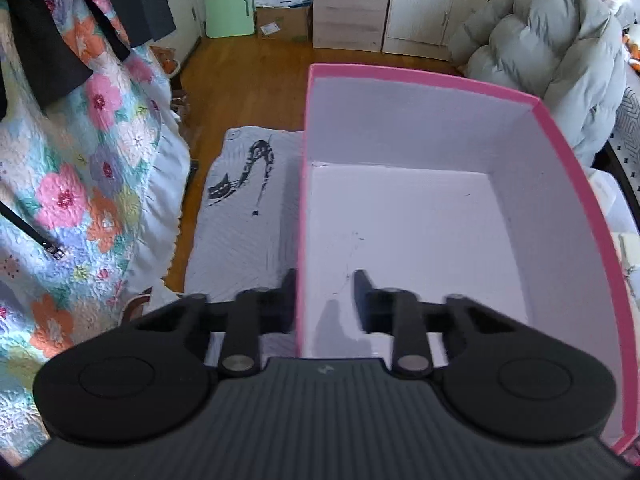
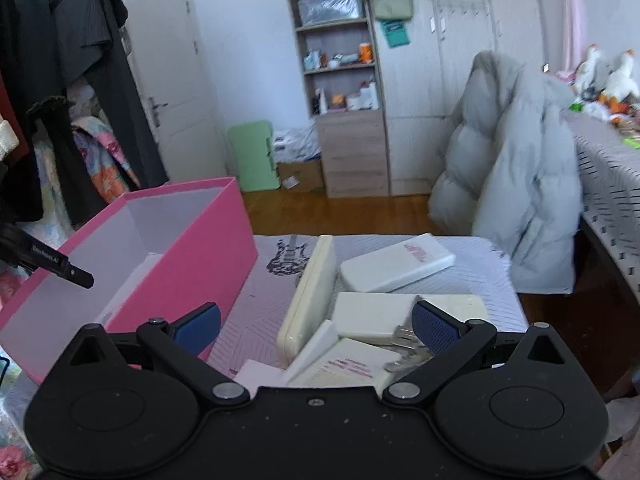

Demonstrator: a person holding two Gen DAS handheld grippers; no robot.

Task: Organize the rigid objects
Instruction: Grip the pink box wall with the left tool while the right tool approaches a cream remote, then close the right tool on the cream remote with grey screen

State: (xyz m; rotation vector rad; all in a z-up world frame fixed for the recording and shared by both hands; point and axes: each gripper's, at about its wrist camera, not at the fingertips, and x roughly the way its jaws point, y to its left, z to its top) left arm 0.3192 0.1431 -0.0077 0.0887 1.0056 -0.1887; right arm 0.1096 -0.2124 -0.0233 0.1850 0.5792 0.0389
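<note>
A pink box (image 1: 568,168) with a white, empty inside stands on a grey cloth. My left gripper (image 1: 325,284) straddles the box's left wall, one finger outside and one inside, jaws apart with a gap to the wall. In the right wrist view the pink box (image 2: 208,256) is at the left, and the left gripper's finger (image 2: 76,276) shows over it. My right gripper (image 2: 316,322) is open above a pile of white rigid cases: a cream case on edge (image 2: 312,292), a white flat case (image 2: 396,264), a white block (image 2: 372,316) and a labelled case (image 2: 348,368).
The grey cloth (image 1: 240,240) with a music-note print covers a low table. A floral quilt (image 1: 72,184) hangs at the left. A grey puffer jacket (image 2: 512,184) drapes a chair at the right. Shelves (image 2: 340,80) and a green stool (image 2: 252,156) stand behind on the wood floor.
</note>
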